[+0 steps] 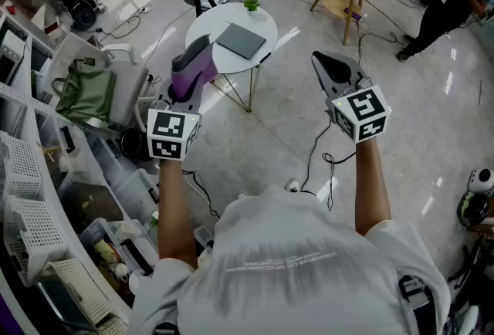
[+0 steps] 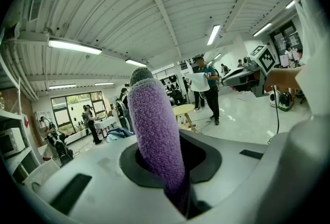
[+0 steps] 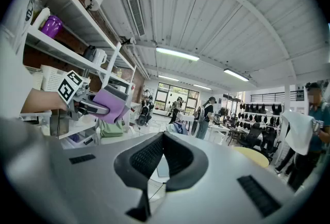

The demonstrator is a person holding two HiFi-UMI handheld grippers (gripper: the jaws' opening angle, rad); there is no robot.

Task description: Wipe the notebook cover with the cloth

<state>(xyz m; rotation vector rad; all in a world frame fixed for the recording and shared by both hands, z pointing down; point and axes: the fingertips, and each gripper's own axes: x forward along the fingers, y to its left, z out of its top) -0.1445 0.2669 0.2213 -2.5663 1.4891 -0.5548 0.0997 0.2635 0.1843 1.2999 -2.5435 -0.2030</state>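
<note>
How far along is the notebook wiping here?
Done: the purple cloth is clamped in the left gripper. In hand: both grippers are held in the air, short of the round white table; the right gripper is empty, jaws together. Left: the dark notebook lies on that table, nothing touching it, so all wiping remains.

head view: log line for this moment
left gripper: shut on cloth | right gripper: shut, empty | notebook: on round table, untouched | phase: pre-wipe
</note>
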